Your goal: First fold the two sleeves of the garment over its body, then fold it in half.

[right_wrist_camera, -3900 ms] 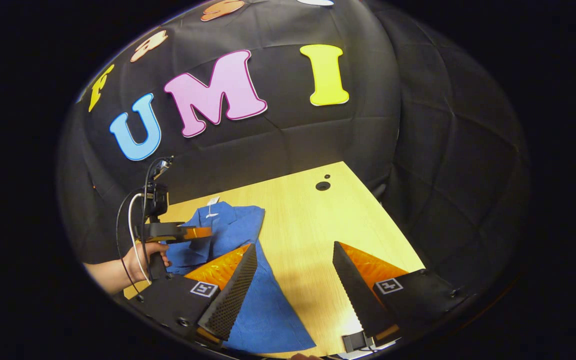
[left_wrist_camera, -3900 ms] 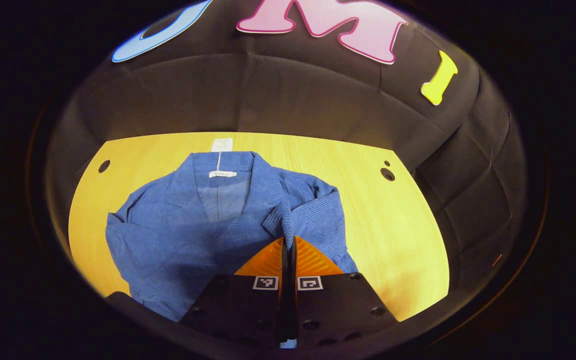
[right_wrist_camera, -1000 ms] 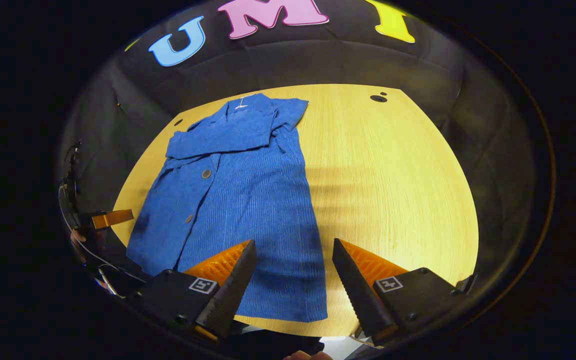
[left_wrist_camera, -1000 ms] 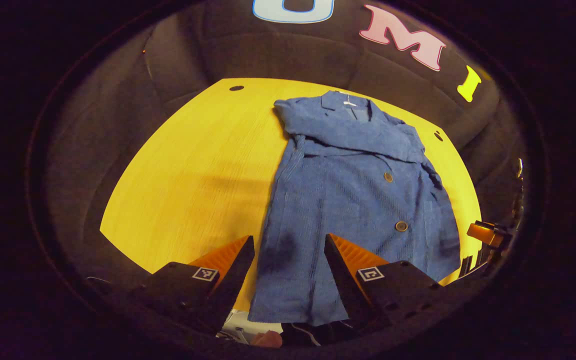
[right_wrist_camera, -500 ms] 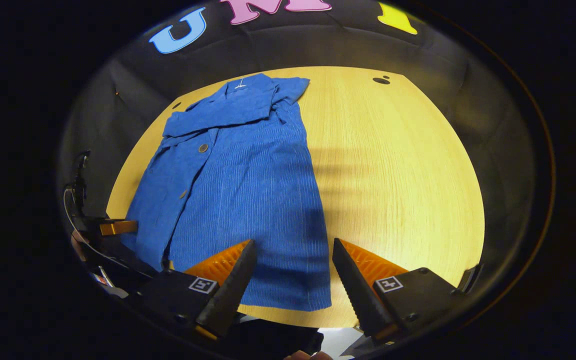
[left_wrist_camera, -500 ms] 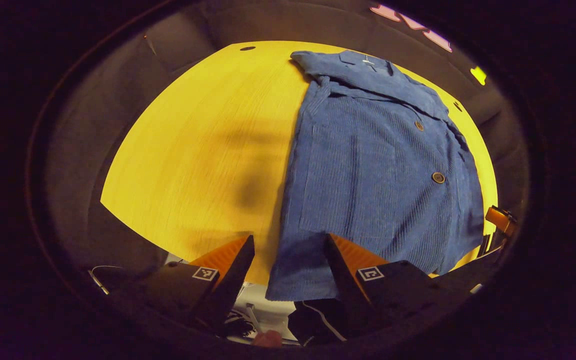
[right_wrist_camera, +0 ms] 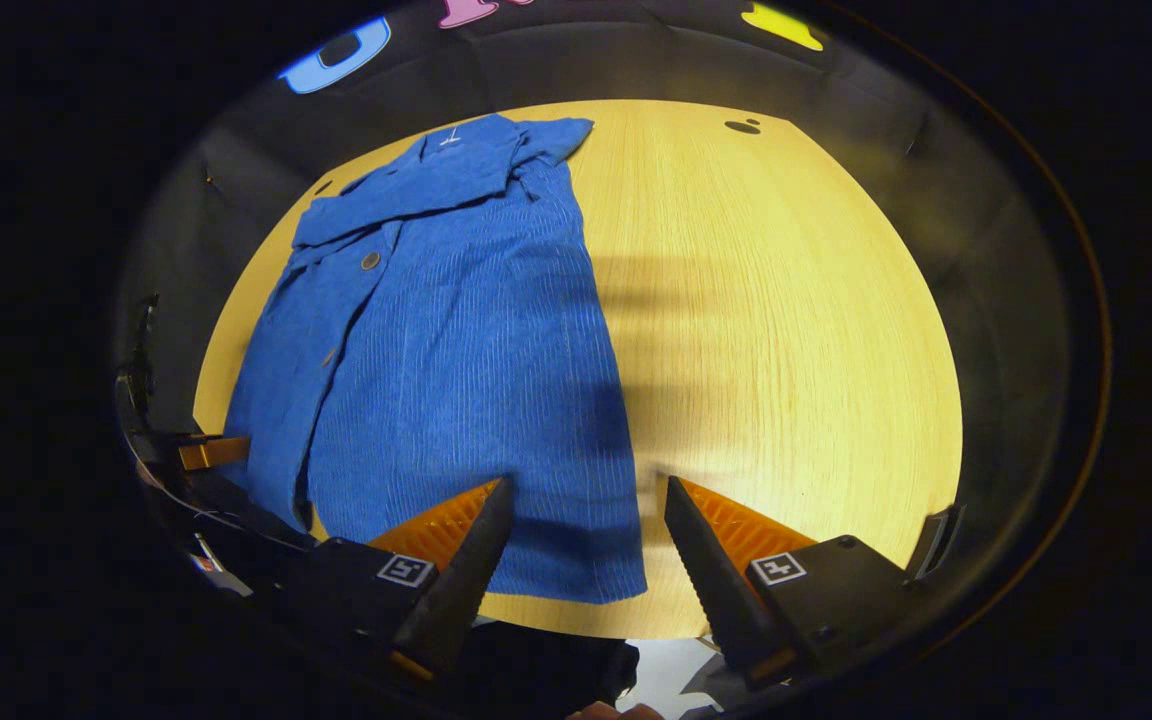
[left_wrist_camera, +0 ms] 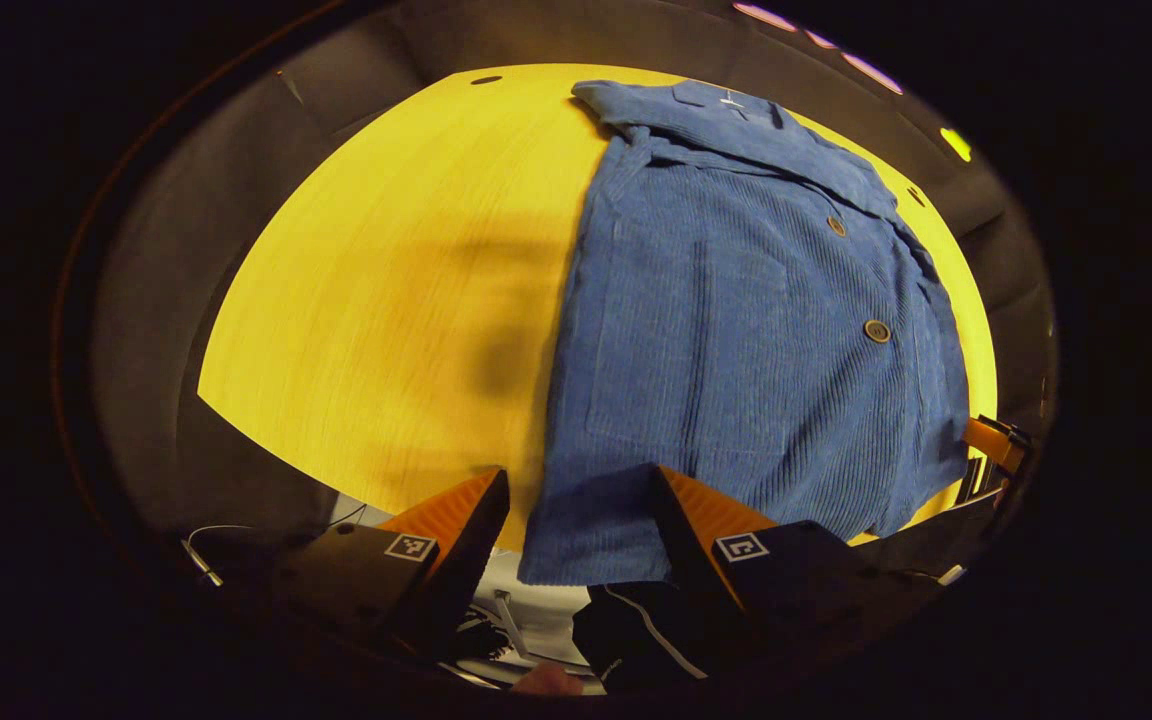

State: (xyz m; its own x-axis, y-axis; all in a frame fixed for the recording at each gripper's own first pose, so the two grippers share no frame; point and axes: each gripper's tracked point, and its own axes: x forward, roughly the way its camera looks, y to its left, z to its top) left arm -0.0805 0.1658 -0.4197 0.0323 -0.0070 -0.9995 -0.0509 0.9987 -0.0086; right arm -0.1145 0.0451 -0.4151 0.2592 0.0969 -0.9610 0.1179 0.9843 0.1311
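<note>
A blue ribbed button-up garment lies flat on the yellow wooden table, collar far from me, both sleeves laid across its chest. My left gripper stands open just above the hem's left corner, the cloth lying between and beneath its fingers. My right gripper is open too, hovering over the hem's right corner. Neither touches the fabric that I can tell. The right gripper peeks in at the far right of the left gripper view, and the left gripper at the left edge of the right gripper view.
The hem lies along the table's near edge. Below the edge are cables and dark items. Cable holes sit near the far corners. Bare tabletop stretches on both sides of the garment.
Both grippers released the sleeves, pulled back from the collar end to the hem and dropped lower toward the near table edge. The left gripper went from shut to open.
</note>
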